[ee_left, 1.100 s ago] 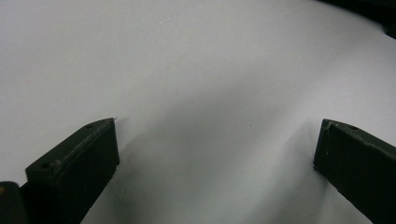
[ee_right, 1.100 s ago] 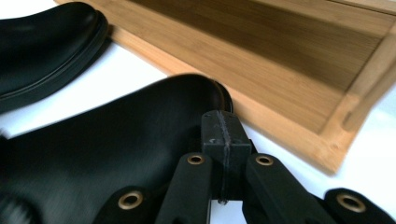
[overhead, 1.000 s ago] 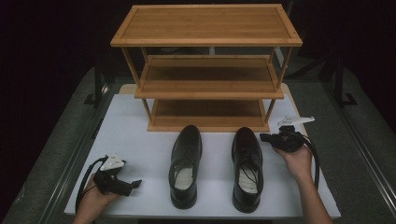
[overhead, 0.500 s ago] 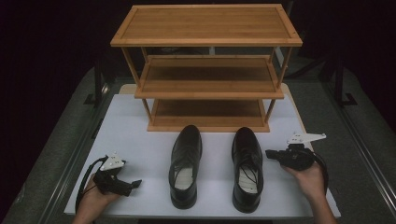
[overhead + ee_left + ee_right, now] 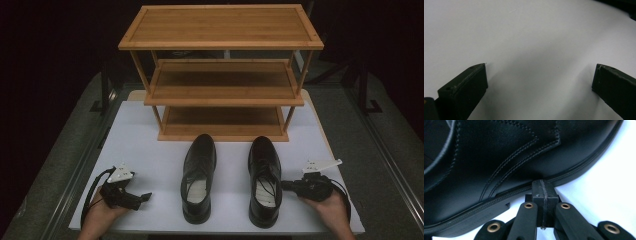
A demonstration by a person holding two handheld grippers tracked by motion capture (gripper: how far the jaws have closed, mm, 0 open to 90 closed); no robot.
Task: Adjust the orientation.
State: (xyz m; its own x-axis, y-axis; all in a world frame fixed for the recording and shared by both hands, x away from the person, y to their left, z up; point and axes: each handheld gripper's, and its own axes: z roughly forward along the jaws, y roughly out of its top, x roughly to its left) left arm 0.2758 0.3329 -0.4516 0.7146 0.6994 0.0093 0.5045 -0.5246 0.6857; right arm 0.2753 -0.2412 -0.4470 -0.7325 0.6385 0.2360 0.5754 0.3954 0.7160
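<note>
Two black leather dress shoes stand side by side on the white table, toes toward the rack: the left shoe (image 5: 199,175) and the right shoe (image 5: 264,175). My right gripper (image 5: 286,185) lies low beside the right shoe's outer side near the heel. Its jaws are shut together with nothing between them. In the right gripper view the gripper's tip (image 5: 543,185) touches the welt of that shoe (image 5: 499,157). My left gripper (image 5: 145,196) rests at the table's front left, apart from the shoes. It is open (image 5: 540,67) over bare table.
A three-tier bamboo shoe rack (image 5: 220,42) stands at the back of the white table (image 5: 150,135), its shelves bare. Dark floor surrounds the table. A hand holds each gripper at the front edge.
My right gripper has come back from near the rack toward the front edge, lowered beside the right shoe's heel side. The left gripper has stayed put.
</note>
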